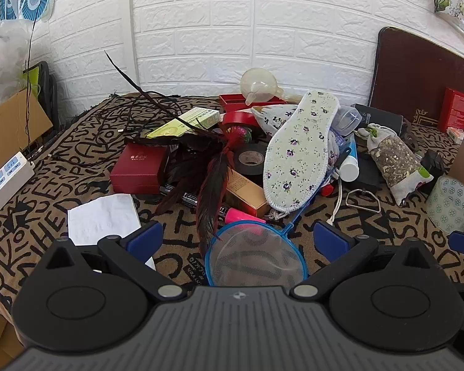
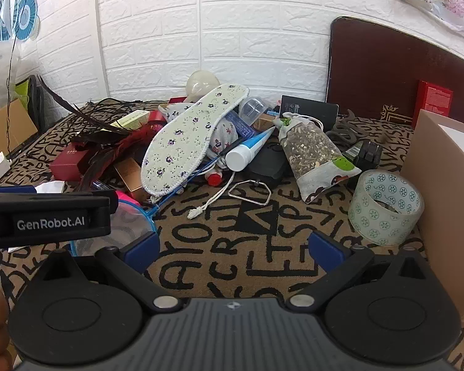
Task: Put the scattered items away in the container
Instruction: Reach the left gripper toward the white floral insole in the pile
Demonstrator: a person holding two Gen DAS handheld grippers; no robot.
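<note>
A pile of items lies on the patterned cloth: a floral insole, a blue hand net, dark red feathers, a red box, a herb sachet, a white-capped tube and a patterned tape roll. The cardboard box container stands at the right. My left gripper is open just above the net. My right gripper is open over bare cloth, left of the tape roll.
A white brick wall runs behind the table. A dark wooden board leans at the back right. Black cables and a power strip lie at the left. A folded white paper lies beside my left gripper.
</note>
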